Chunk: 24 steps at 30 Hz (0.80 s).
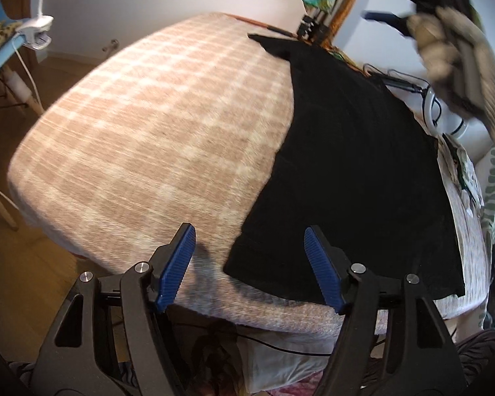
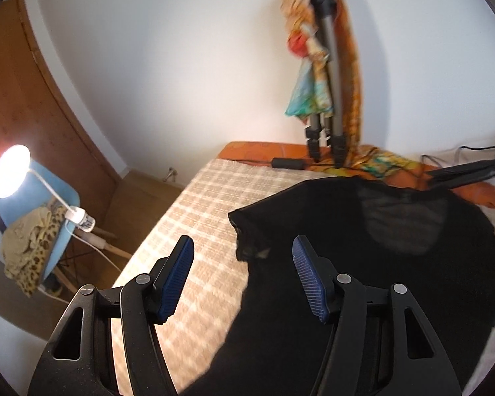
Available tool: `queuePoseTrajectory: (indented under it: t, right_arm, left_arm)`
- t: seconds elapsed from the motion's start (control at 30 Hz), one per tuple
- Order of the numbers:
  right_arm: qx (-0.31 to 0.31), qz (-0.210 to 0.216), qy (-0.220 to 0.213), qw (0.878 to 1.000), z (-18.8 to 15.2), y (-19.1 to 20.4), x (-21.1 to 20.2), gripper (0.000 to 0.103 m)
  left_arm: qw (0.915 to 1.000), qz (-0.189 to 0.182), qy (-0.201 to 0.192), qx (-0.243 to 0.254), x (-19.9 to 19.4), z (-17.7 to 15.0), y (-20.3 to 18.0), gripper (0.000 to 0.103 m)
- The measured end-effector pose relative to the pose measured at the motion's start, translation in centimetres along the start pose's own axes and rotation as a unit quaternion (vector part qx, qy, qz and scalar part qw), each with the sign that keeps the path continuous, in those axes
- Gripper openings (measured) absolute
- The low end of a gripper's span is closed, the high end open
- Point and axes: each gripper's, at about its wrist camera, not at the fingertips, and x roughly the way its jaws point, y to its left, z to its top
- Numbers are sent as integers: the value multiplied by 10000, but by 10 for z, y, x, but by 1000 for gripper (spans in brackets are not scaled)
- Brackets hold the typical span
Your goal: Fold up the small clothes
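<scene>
Both the left gripper (image 1: 249, 269) and right gripper (image 2: 242, 277) are hovering wide and empty near the black garment (image 1: 356, 165), which is lying mostly flat, folding seemingly barely begun.

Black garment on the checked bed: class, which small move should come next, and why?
Probably lower the left tool onto the near corner of the black garment and close. Both tools are open and empty, the garment lies spread on the checked cover, and that corner sits between its fingers.

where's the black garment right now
The black garment lies flat on the right part of the checked bed cover, ahead of both open grippers, near the tripod.
</scene>
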Motion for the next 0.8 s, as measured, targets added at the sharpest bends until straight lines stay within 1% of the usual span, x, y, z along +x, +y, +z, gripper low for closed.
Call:
queuePoseTrajectory:
  t: [0.03, 0.17, 0.2, 0.23, 0.27, 0.3, 0.33, 0.37, 0.4, 0.43, 0.53, 0.6, 0.7, 0.8]
  right_arm:
    - [-52, -1, 76, 10000, 4, 3, 12, 62]
    - [-163, -66, 293, 9994, 15, 13, 55, 62]
    - [-159, -56, 355, 9992, 17, 15, 69, 62]
    - [-153, -43, 402, 9991, 18, 16, 80, 62]
    - [-154, -42, 445, 9989, 19, 18, 89, 62]
    - [-164, -60, 504, 9986, 20, 19, 99, 62]
    - [-186, -108, 574, 9981, 20, 20, 110, 62]
    - [-217, -171, 648, 9975, 21, 21, 122, 62]
    - [-243, -215, 704, 9970, 21, 22, 132, 62]
    - [-272, -260, 752, 9965, 20, 22, 142, 62]
    - [-343, -389, 920, 9944, 21, 24, 168, 62]
    - [-438, -531, 1098, 9916, 21, 26, 188, 62]
    - [-612, -643, 1255, 9881, 18, 30, 207, 62]
    - [-858, -941, 1442, 9813, 13, 31, 222, 62]
  left_arm:
    - [10000, 6, 23, -5, 2, 0, -1, 69]
    - [10000, 90, -35, -12, 7, 3, -3, 67]
    - [9999, 133, -54, -22, 7, 3, -3, 60]
    - [9997, 216, -83, -31, 8, 4, -2, 49]
    - [9995, 277, -107, -65, 9, 6, -1, 43]
    - [9995, 292, -114, -101, 9, 7, 1, 30]
    - [9994, 282, -117, -159, 11, 8, 3, 22]
    - [9994, 233, -114, -213, 11, 10, 5, 18]
    - [9995, 156, -85, -263, 13, 11, 7, 11]
    - [9995, 133, -90, -284, 13, 11, 8, 8]
    - [9996, 89, -78, -275, 14, 12, 9, 5]
    - [9997, 73, -72, -241, 14, 12, 8, 3]
    - [9997, 46, -66, -237, 14, 13, 8, 3]
    - [9994, -77, -48, -335, 14, 14, 14, 3]
